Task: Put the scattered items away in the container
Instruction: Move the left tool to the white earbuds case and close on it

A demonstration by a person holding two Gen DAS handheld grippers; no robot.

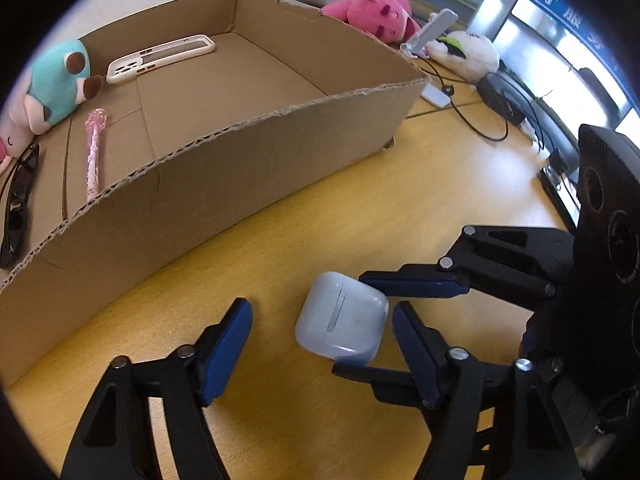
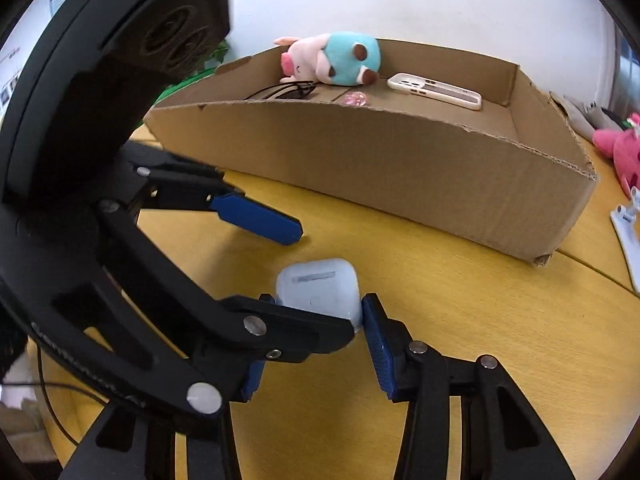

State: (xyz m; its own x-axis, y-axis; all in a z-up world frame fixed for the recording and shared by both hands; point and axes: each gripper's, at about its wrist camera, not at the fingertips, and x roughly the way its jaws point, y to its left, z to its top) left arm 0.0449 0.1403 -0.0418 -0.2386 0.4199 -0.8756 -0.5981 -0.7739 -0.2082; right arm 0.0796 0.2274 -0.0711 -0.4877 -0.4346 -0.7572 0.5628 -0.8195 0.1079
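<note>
A white earbud case (image 1: 342, 316) (image 2: 320, 292) lies on the yellow table in front of the cardboard box (image 1: 248, 160) (image 2: 400, 176). My left gripper (image 1: 320, 344) is open, its blue pads on either side of the case, not touching. My right gripper (image 2: 316, 336) comes from the right and is closed on the case; its fingers (image 1: 416, 282) show in the left wrist view. In the box lie a plush pig (image 1: 52, 84) (image 2: 332, 58), a white phone case (image 1: 160, 58) (image 2: 434, 90), a pink wand (image 1: 94, 152) and black sunglasses (image 1: 18, 200).
Behind the box lie a pink plush (image 1: 372, 10) (image 2: 624, 152), a white plush (image 1: 464, 50), a white stand (image 1: 430, 32) and black cables (image 1: 480, 120). A white object (image 2: 628, 236) lies at the table's right edge.
</note>
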